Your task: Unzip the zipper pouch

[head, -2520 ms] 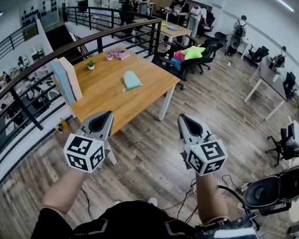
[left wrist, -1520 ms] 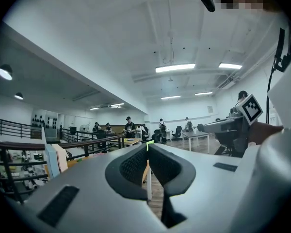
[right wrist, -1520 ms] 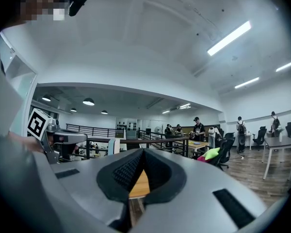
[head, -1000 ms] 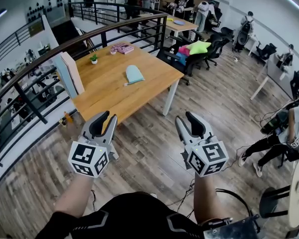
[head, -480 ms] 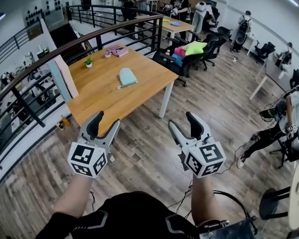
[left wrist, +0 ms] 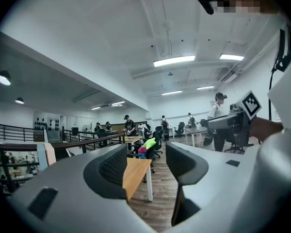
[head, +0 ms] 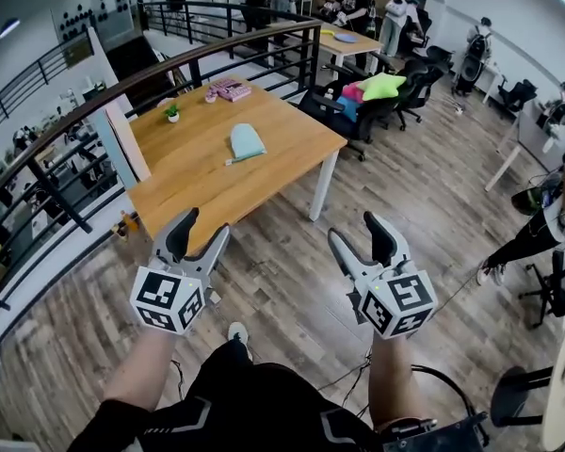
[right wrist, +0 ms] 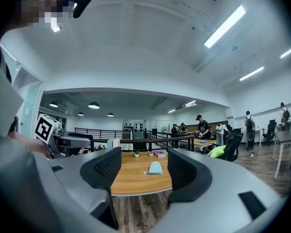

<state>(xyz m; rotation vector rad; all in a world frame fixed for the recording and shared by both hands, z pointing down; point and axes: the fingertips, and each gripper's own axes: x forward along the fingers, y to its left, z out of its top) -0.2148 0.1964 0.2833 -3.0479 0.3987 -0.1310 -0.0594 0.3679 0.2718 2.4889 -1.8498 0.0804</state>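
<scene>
The zipper pouch [head: 247,142], pale blue-green and flat, lies on the wooden table [head: 198,172] several steps ahead of me. In the right gripper view the pouch [right wrist: 155,168] shows small and far off between the jaws. My left gripper [head: 205,224] hangs open in the air short of the table's near corner, with nothing between its fingers. My right gripper [head: 353,226] is over the wooden floor to the right of the table; its jaws are opening and hold nothing. The left gripper view looks past the left gripper [left wrist: 145,160] to the table's edge.
A black railing [head: 94,102] runs along the table's left side. A small potted plant [head: 173,113], a pink item [head: 228,88] and an upright white panel [head: 124,144] stand on the table. Office chairs with a green cushion [head: 381,85] sit beyond it. A person [head: 546,224] crouches at right.
Both grippers' jaws have spread wider. The view has shifted slightly, and my foot now shows on the floor below the grippers.
</scene>
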